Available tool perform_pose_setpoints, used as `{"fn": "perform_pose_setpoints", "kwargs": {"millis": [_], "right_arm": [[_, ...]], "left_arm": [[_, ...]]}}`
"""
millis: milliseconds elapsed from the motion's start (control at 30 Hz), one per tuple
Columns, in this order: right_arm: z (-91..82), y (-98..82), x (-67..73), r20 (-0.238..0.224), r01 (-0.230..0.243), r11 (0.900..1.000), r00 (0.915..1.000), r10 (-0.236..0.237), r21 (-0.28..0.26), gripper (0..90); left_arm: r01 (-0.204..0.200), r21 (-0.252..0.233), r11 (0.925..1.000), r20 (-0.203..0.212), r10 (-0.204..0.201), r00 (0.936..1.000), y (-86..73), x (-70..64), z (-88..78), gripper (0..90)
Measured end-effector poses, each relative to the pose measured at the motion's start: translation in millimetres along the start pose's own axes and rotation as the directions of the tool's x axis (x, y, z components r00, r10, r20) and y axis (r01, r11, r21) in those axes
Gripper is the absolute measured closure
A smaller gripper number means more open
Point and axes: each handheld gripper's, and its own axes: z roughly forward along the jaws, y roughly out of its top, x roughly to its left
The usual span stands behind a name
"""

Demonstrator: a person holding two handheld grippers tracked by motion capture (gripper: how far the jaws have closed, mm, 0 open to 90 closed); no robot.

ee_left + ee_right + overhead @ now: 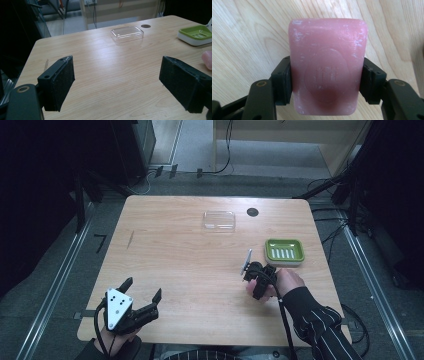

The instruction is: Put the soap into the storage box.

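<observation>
A pink bar of soap [327,50] with a stamped oval sits between the jaws of my right gripper [325,83], which is shut on its two long sides above the wooden table [249,37]. In the high view the right gripper [256,281] points down just left of and in front of a green soap dish [284,251]. I cannot tell whether the soap touches the table. My left gripper [143,287] stands open near the front left edge with nothing between its pads [61,82]. A pink edge of the soap [207,60] shows at the far right of the left gripper view.
A clear plastic lid [219,220] lies at the back middle of the table [175,255], with a black round grommet [252,212] to its right. Cables and dark stands surround the table on the floor.
</observation>
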Motion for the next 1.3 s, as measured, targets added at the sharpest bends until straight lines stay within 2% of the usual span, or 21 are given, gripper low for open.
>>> {"fn": "perform_pose_setpoints", "kwargs": {"millis": [200, 333, 1300], "right_arm": [[-1.6, -7.9, -6.4, 0.004, -0.001, 1.000, 1.0000, 0.001, 0.001, 38.6], [-1.4, -11.9, -9.5, 0.024, 0.026, 1.000, 0.9994, -0.026, 0.015, 38.6], [-12.5, -35.7, -34.9, 0.017, 0.032, 0.999, 0.9993, -0.032, 0.001, 38.6]], "left_arm": [[0.000, -0.001, 1.0000, 0.000, 0.000, 1.0000, 0.0, -0.1, 0.0, 13.3], [-0.002, 0.000, 1.0000, 0.001, 0.002, 1.0000, 0.0, 0.0, 0.0, 13.4], [-0.003, 0.002, 1.0000, 0.001, 0.003, 1.0000, 0.1, -0.2, 0.1, 13.4]]}}
